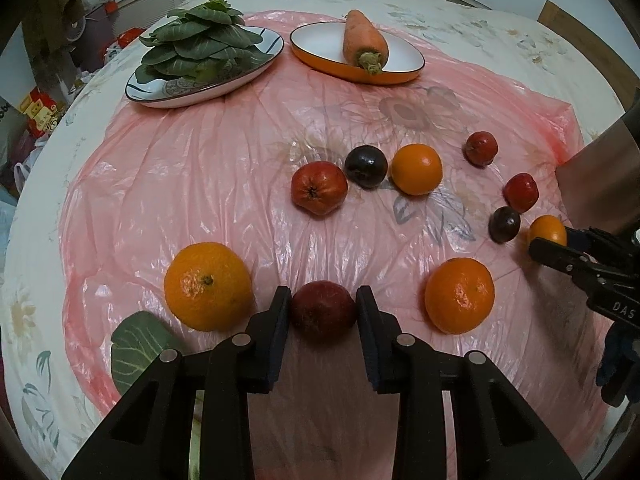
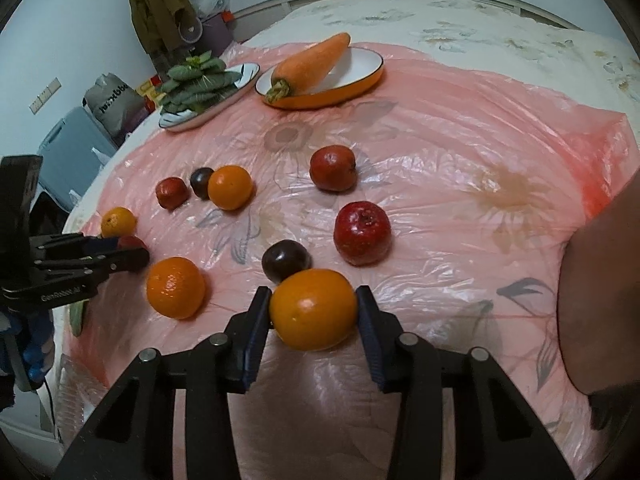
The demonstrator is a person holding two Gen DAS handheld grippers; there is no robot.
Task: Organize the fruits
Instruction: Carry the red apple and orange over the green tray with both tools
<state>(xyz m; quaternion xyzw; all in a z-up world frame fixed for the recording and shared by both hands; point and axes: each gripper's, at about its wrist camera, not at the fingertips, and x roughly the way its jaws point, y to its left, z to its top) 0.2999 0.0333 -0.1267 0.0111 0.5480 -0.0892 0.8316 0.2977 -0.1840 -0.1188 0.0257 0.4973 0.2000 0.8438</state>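
Fruits lie scattered on a pink plastic sheet (image 1: 200,168). My left gripper (image 1: 323,300) is shut on a dark red fruit (image 1: 323,312), which rests on the sheet between two oranges (image 1: 208,286) (image 1: 459,296). In the right wrist view my right gripper (image 2: 313,300) has both pads against a large orange (image 2: 313,310). A dark plum (image 2: 286,260) touches that orange from behind, and a red apple (image 2: 362,232) sits just beyond. A red fruit (image 1: 319,193), a plum (image 1: 366,167) and an orange (image 1: 417,169) cluster mid-sheet.
At the back stand a plate of leafy greens (image 1: 160,96) and an orange-rimmed dish (image 1: 400,60) holding a carrot (image 1: 364,40). A loose green leaf (image 1: 136,344) lies near the left edge. A person's arm (image 2: 600,280) fills the right side. Clutter sits on the floor at left.
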